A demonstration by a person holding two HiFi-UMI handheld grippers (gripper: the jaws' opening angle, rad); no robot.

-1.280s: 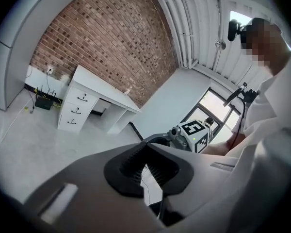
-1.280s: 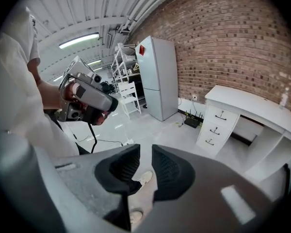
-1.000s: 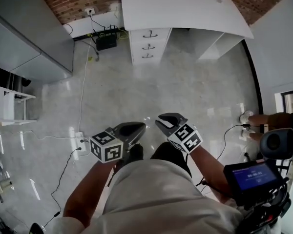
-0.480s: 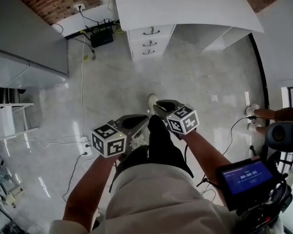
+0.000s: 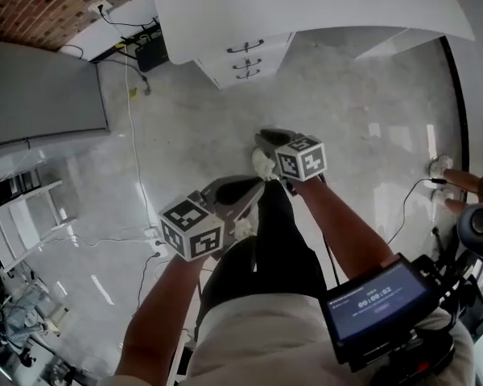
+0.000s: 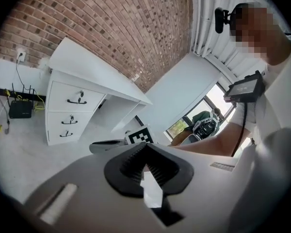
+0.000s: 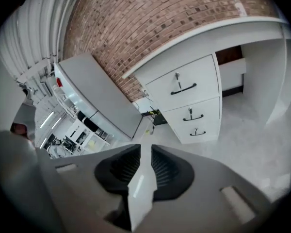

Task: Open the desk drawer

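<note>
The left gripper [image 5: 245, 187] and right gripper [image 5: 267, 138] hung side by side over the floor [image 5: 201, 127], held out in front of the person's dark trouser leg and one pale shoe [image 5: 262, 166]. A small screen [image 5: 370, 302] sat on the rig at the person's right.

The left gripper view showed its ribbed pads [image 6: 128, 161] meeting at the tips, with nothing between them. The right gripper view showed its pads [image 7: 167, 171] drawn all but together, only a sliver of floor between them, and nothing held there either.

Only the head view showed the open stretch of floor that kept both grippers well apart from the white counter [image 5: 306, 2]. The top drawer [image 5: 243, 48] sat just under the counter's left end, first in a stack of three, all pushed in flush.

The right gripper view alone picked out a lock [image 7: 177, 75] above the top drawer's dark handle. It also took in a grey cabinet [image 7: 97, 96] to the left of the drawers. The left gripper view alone caught the right gripper's marker cube beside it and a window [image 6: 199, 106] past the counter's far end.

A black box [image 5: 151, 52] with cables lay on the floor by the brick wall [image 5: 32, 6], just left of the drawers.
</note>
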